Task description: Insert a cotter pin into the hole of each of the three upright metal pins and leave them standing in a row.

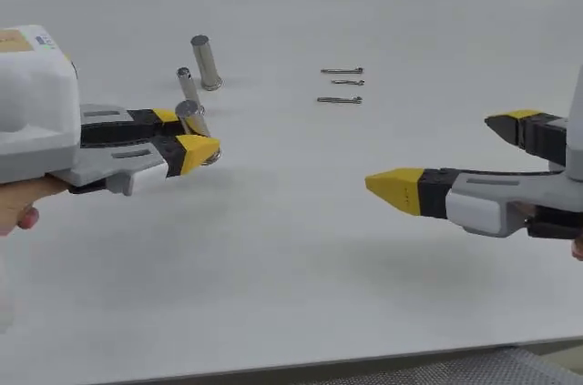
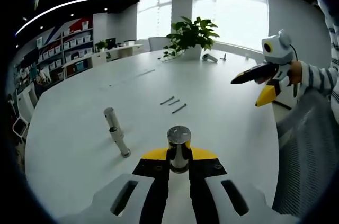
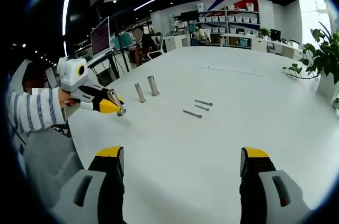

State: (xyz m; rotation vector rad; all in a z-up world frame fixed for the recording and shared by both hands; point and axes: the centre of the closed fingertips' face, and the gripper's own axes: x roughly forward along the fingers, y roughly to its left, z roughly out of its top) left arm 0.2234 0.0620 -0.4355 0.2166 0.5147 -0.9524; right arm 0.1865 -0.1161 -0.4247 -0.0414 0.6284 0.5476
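1 metal pin [image 2: 179,140] between left gripper's [image 2: 179,155] fingers [image 2: 154,154]

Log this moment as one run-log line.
left gripper: shut on metal pin | right gripper: open, empty | other metal pins: two, standing | cotter pins: three, loose on table, none inserted

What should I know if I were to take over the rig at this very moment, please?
Left claw: shut on the nearest silvery cylindrical metal pin.
Right claw: open, holding nothing, above the white table.
The middle metal pin and far metal pin stand on the table beyond the left claw.
The three thin metal cotter pins lie loose, side by side, mid-table.
Done: no cotter pin is inserted yet.
Left: all three insertions, then the pins stood in a row.
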